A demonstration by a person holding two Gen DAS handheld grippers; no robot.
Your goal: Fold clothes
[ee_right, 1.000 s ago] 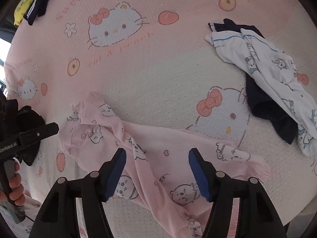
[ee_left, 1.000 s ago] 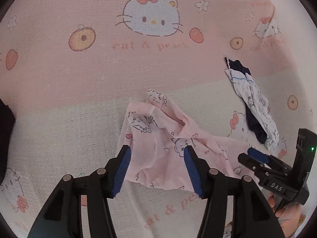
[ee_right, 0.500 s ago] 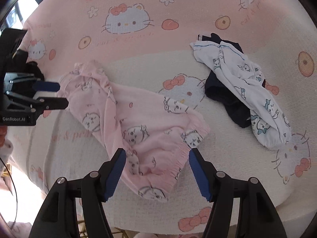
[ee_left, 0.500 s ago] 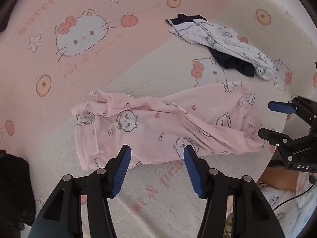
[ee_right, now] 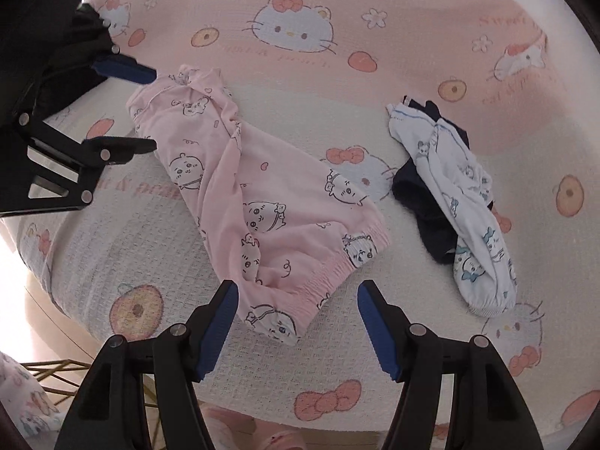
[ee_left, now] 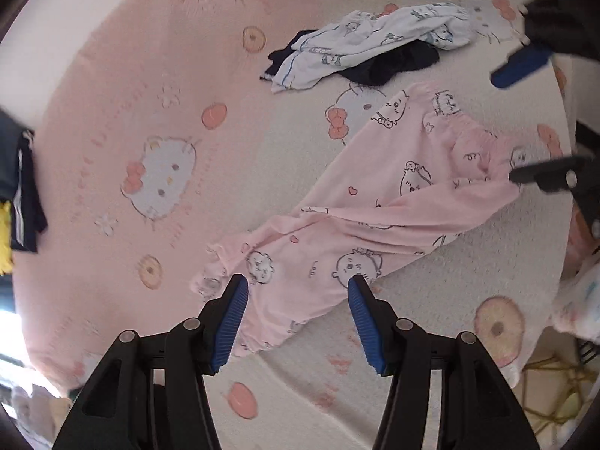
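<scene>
You have pale pink trousers [ee_right: 262,202] printed with small cartoon animals spread loosely on the bed [ee_right: 412,30], rumpled rather than flat. Their gathered elastic waistband lies at the near end in the right wrist view, and the legs run away towards the upper left, bunched together with long creases. In the left wrist view the same pink trousers [ee_left: 360,217] stretch diagonally, cuffs nearest you. Well apart from them, you see a white garment [ee_right: 461,202] with blue cartoon prints, crumpled, draped over a dark navy garment [ee_right: 423,202] beneath it.
</scene>
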